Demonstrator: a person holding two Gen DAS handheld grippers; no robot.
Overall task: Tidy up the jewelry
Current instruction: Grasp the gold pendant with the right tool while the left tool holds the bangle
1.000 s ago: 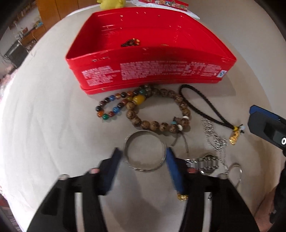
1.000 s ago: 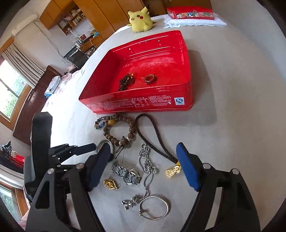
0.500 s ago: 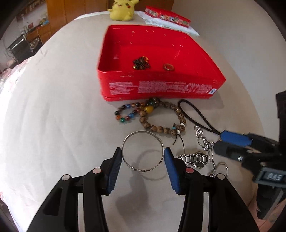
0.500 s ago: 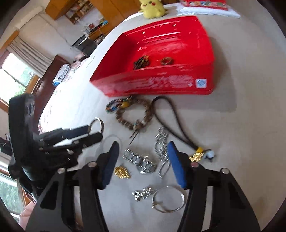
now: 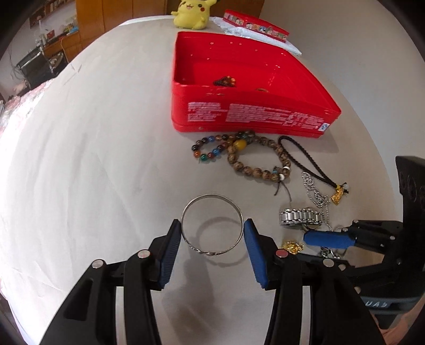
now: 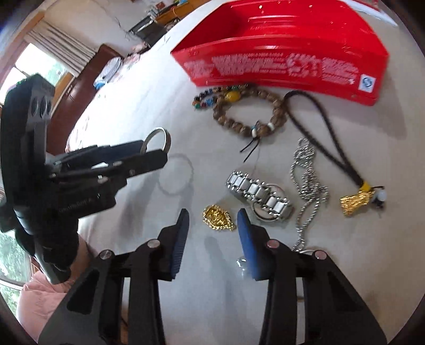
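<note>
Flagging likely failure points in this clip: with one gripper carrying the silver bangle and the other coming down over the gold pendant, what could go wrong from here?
1. The thin silver bangle is pinched only at its edges by the left gripper; it could twist or slip out before reaching the red rectangular tin.
2. The right gripper, its jaws just closing, straddles the flat gold pendant; the pads may slide over it.
3. The silver link watch lies right beside it and could get nudged.

Yellow plush toy (image 5: 190,14) at table's far end; curtained window (image 6: 39,61) beyond, wooden cabinets (image 5: 106,18)

Polished metal bangle (image 5: 212,224), glossy red box (image 5: 252,116)
</note>
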